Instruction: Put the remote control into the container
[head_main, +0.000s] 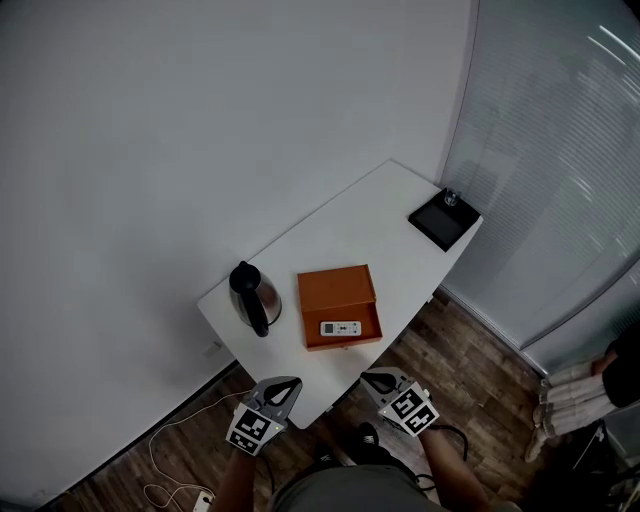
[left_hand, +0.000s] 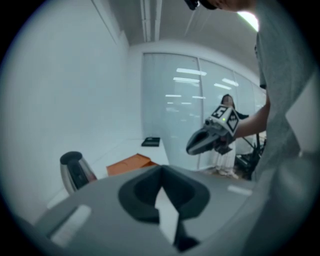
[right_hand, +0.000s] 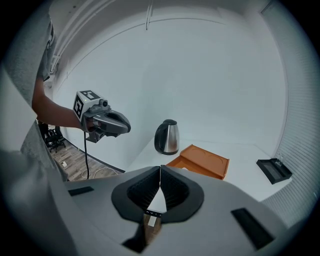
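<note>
A white remote control lies inside the orange container on the white table. Both grippers hang off the table's near edge, above the floor and apart from the container. My left gripper is shut with nothing between its jaws, as the left gripper view shows. My right gripper is also shut and empty. Each gripper appears in the other's view: the right gripper, the left gripper. The container's orange edge shows beyond the jaws; the remote is hidden there.
A steel kettle stands left of the container. A black tray lies at the table's far corner. A cable and power strip lie on the wood floor at the left. A person's legs show at the right.
</note>
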